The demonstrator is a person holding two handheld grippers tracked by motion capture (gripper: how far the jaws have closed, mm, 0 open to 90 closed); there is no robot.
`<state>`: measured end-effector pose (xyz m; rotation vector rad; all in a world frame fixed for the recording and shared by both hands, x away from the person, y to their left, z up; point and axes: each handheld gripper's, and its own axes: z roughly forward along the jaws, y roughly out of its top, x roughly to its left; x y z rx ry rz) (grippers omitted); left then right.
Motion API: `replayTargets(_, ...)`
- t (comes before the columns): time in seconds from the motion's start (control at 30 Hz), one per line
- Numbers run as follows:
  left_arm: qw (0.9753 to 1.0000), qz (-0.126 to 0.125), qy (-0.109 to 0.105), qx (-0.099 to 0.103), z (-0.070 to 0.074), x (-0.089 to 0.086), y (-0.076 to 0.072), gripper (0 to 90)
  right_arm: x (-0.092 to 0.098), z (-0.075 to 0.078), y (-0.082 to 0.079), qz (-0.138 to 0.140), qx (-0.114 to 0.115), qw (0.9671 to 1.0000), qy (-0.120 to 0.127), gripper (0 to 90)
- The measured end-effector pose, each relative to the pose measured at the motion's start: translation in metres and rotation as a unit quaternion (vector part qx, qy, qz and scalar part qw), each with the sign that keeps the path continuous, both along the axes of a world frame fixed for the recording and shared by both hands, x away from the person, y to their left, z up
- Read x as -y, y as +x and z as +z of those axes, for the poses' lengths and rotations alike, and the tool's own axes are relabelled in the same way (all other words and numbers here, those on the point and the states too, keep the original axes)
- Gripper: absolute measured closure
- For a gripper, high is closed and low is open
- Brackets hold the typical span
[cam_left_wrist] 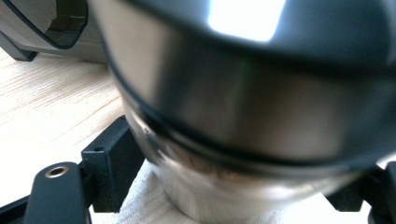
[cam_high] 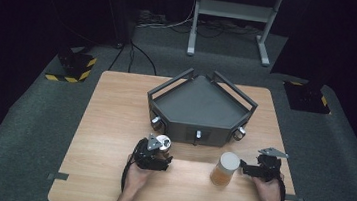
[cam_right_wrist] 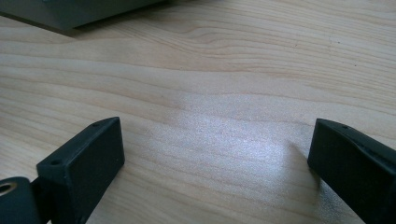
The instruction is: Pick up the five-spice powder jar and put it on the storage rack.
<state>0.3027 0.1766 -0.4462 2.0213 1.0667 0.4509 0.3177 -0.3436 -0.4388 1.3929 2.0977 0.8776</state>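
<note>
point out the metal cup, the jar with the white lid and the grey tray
metal cup (cam_high: 163, 141), high view, on its shiny top
jar with the white lid (cam_high: 225, 169), high view, on its amber side
grey tray (cam_high: 198, 101), high view, on its bare floor

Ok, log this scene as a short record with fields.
surface: wooden table
left gripper: jaws around a shiny metal cup; contact unclear
right gripper: open, nothing between its jaws, beside the jar
jar: upright, white lid, amber contents, standing on the table
tray: dark, railed, at the far middle, nothing in it
</note>
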Motion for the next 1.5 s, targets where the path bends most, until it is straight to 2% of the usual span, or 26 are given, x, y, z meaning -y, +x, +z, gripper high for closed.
replayTargets(0.43,1.0000,-0.001,0.001,0.001,0.002,0.005,0.005,29.6,0.000,0.000,0.000,0.000,0.000,1.0000,0.000,3.6)
replayTargets(0.93,0.9998,0.002,0.006,0.018,-0.001,0.007,-0.001,31.1,0.000,0.000,0.000,0.000,0.001,1.0000,0.000,3.7)
replayTargets(1.2,0.9999,-0.004,-0.001,0.010,0.001,0.004,0.001,31.2,0.000,0.000,0.000,-0.001,0.001,1.0000,0.000,4.0)
replayTargets(1.43,0.9999,-0.006,0.005,0.013,0.007,0.004,0.001,31.2,0.000,0.000,0.000,-0.001,0.001,1.0000,0.000,4.1)
replayTargets(1.5,0.9999,-0.010,-0.001,0.009,0.010,0.003,0.001,31.2,0.000,0.000,0.000,-0.001,0.001,1.0000,0.000,4.1)
